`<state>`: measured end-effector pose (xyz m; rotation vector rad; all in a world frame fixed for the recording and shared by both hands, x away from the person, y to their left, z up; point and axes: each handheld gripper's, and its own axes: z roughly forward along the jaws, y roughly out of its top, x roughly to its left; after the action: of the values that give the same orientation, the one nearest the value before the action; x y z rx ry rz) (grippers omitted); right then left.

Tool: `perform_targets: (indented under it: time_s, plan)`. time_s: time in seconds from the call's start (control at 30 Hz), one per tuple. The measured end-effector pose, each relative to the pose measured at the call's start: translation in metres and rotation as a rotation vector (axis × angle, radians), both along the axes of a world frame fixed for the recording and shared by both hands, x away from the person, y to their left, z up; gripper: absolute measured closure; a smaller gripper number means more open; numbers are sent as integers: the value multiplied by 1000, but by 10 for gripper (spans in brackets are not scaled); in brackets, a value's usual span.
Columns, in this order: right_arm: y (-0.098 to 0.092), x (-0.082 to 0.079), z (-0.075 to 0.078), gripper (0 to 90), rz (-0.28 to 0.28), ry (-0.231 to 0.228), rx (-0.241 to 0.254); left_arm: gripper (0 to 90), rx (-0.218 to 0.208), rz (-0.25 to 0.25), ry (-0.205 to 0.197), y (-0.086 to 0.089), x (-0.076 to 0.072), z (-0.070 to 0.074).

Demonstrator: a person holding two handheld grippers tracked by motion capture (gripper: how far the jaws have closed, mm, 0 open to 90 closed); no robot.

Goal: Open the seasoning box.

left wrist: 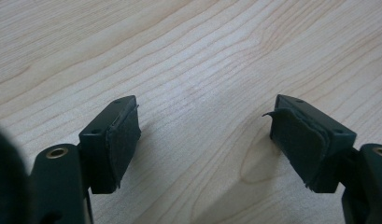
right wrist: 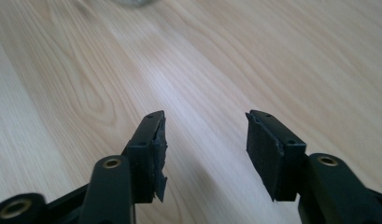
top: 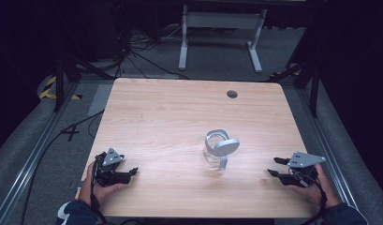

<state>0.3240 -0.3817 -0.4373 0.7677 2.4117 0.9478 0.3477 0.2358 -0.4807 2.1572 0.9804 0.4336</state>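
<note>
both tongs, left tongs [top: 128, 172] and right tongs [top: 276, 167], agape, empty, low over bench [top: 170, 112]. risk: careless reach tips glass jar [top: 216, 149] with metal clasp lid.

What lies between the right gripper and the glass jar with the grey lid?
Bare wood. In the high view the table is empty from the right gripper to the glass jar.

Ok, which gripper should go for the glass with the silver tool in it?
Probably the right gripper: the glass stands right of centre, nearer it than the left gripper. Both are open and empty.
</note>
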Motion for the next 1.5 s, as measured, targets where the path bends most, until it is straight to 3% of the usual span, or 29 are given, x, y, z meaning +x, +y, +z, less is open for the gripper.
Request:
perform_targets:
  time_s: [0.07, 0.13, 0.23, 0.3, 0.57, 0.83, 1.5]
  plan:
    - [-14, -3, -9, 459, -35, 41, 43, 238, -11, 6, 7, 0, 0, 0]
    - [-24, -7, -15, 410, -63, 46, 41, 230, -14, 13, 9, 0, 0, -1]
    - [-36, -7, -23, 373, -112, 85, 113, 220, -6, 23, 17, 0, 0, 0]
    - [-42, -9, -28, 339, -134, 92, 134, 217, -20, 46, 22, -1, -2, -1]
    - [-42, -9, -29, 296, -157, 89, 133, 202, -8, 51, 28, 0, -2, 0]
    - [-41, -9, -29, 232, -167, 97, 128, 164, -23, 59, 28, -2, -2, -2]
    - [-41, -9, -29, 228, -167, 98, 129, 152, -12, 55, 34, -2, -1, -1]
